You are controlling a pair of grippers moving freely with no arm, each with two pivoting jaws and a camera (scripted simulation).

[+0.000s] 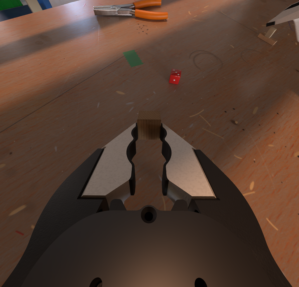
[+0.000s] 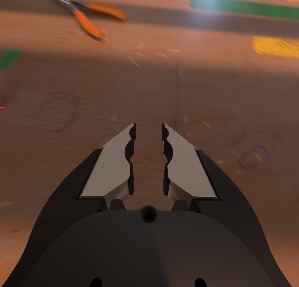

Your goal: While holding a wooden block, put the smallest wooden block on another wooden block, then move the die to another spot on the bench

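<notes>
**Left claw grips a block; right claw hangs empty over the bench**

In the left wrist view, the orange-handled pliers (image 1: 131, 9) lie at 12 o'clock, far up the bench (image 1: 64, 101). A scrap of green tape (image 1: 133, 58) sits below them, and the red die (image 1: 175, 76) rests at about 1 o'clock from the claw's tips, well apart from everything else. Nothing stands between the claw and the die. At 2 o'clock, near the frame's edge, a small pale wooden block (image 1: 271, 32) leans tilted on a flat wooden block (image 1: 266, 39), with the right gripper (image 1: 275, 21) just above them; whether its tip touches the small block cannot be told.

The left gripper (image 1: 149, 129) is clenched on a cube-shaped wooden block (image 1: 149, 128), the pads pressing both side faces, the block poking out past the tips.

The right wrist view is heavily smeared. The right gripper's own fingers (image 2: 113, 163) stand parted with bare bench between them, grasping nothing. Pliers blur at 11 o'clock, a long green strip (image 2: 242, 6) and a yellow patch (image 2: 275, 46) at 1 to 2 o'clock, and a red smear at 9 o'clock.
</notes>
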